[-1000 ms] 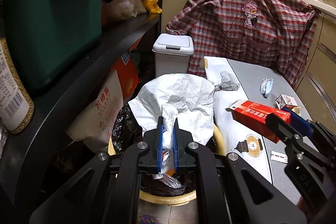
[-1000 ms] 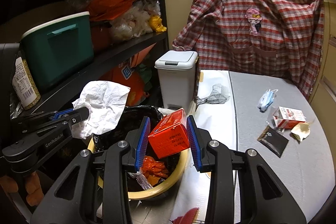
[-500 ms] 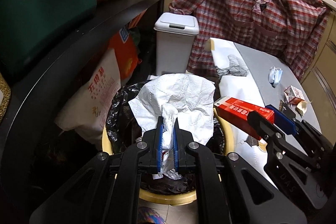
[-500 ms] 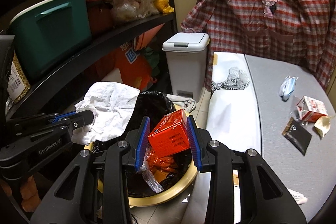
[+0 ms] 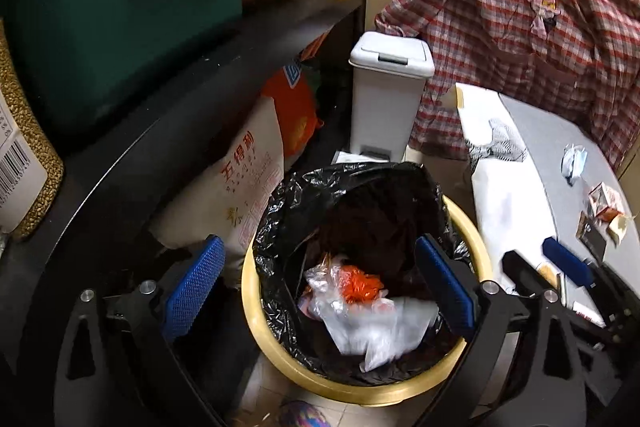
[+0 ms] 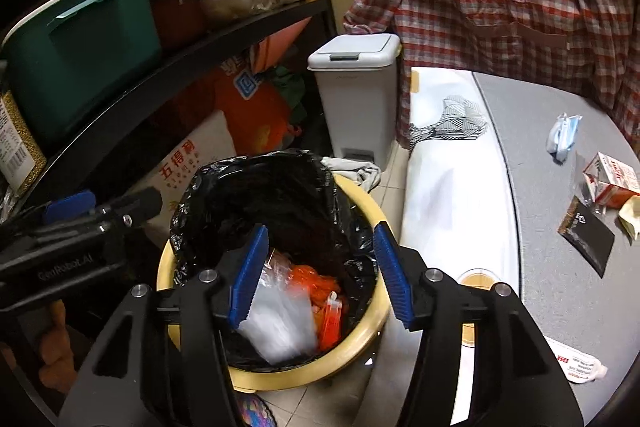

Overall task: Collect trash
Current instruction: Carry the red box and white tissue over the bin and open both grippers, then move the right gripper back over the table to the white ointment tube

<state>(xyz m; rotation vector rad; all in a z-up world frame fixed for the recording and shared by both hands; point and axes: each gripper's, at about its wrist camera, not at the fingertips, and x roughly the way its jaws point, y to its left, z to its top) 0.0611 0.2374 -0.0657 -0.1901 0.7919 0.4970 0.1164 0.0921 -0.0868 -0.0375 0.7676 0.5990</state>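
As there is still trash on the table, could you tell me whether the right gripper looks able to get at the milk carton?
Probably yes: the right gripper is open and empty, and the milk carton lies uncovered on the table.

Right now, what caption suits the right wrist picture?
Open right gripper above the yellow bin, with a milk carton on the grey table.

Rice sack [image 5: 244,183] reads "五得利"; left gripper [image 6: 64,263] body reads "GenRobot.AI".
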